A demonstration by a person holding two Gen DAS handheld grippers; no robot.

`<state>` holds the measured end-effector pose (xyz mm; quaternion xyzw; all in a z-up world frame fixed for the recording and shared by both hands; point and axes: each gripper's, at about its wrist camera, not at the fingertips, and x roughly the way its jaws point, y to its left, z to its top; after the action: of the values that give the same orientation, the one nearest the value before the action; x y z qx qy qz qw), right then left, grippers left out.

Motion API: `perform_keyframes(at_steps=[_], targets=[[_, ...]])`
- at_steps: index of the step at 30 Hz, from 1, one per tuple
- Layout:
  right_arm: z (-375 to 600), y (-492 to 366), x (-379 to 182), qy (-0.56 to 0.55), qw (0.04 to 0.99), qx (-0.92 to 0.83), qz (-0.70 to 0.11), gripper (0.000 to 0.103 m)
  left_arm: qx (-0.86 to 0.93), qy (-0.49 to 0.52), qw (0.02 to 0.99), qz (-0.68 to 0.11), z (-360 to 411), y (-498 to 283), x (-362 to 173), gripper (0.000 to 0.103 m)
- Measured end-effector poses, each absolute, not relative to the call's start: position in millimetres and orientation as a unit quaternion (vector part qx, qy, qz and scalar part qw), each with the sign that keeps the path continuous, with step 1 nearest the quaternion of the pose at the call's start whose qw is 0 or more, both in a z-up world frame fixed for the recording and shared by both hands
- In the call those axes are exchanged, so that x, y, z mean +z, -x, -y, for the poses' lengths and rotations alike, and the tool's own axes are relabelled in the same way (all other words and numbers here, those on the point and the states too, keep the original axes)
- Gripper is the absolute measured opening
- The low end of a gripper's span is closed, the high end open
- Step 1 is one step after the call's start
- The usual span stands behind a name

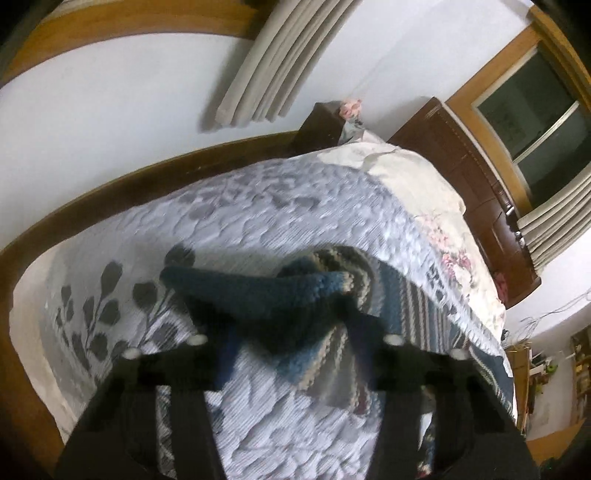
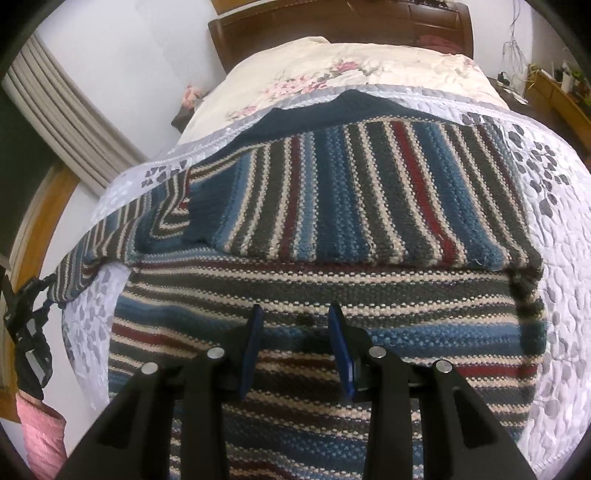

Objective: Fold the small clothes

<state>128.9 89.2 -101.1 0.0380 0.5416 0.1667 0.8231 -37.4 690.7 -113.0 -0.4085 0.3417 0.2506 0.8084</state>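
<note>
While the bed filled most of both views under its pale grey quilt printed with dark leaves, a floral cream cover lay at its far end against the dark wooden headboard. Spread flat across the quilt was the striped knitted sweater, banded in blue, grey, cream and dark red, with one part folded over on top so that its stripes ran crosswise to those beneath. One sleeve trailed off toward the bed's left edge. Above the sweater's lower part hovered the right gripper, its blue-padded fingers parted and holding nothing. At the far left of that view, the left gripper pinched the sleeve's end; its own camera showed the navy cuff bunched and clamped between its fingers, lifted off the quilt. A pink sleeve showed behind it.
</note>
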Motion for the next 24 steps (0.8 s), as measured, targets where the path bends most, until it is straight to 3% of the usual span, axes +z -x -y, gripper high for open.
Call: perform_keyframes(at_steps=[2,3,4,16,24], targets=[[-88.2,-128.3,-100.7,-0.039,0.824,0.166,-0.541,0.037,0.246,0.407,0.812,-0.337,-693.0,31.6,-112.3,0.022],[-87.4,-128.1,-100.7,-0.041,0.823,0.167,-0.541,0.037,0.239,0.408,0.815,-0.335,-694.2,29.7,-111.8,0.009],[-86.8,-128.1,-100.8,-0.041,0.823,0.167,-0.541,0.037,0.231,0.410,0.818,-0.331,-694.4,25.5,-110.9,0.007],[-64.4,-131.3,-104.6,-0.062,0.825,0.162,-0.538,0.037,0.118,0.288,0.909,-0.277,-581.8,-42.6,-9.8,0.007],[-39.3,-130.3,-104.4,-0.077,0.832,0.147,-0.529,0.037,0.013,0.219,0.928,-0.300,-464.8,-112.9,9.6,0.007]])
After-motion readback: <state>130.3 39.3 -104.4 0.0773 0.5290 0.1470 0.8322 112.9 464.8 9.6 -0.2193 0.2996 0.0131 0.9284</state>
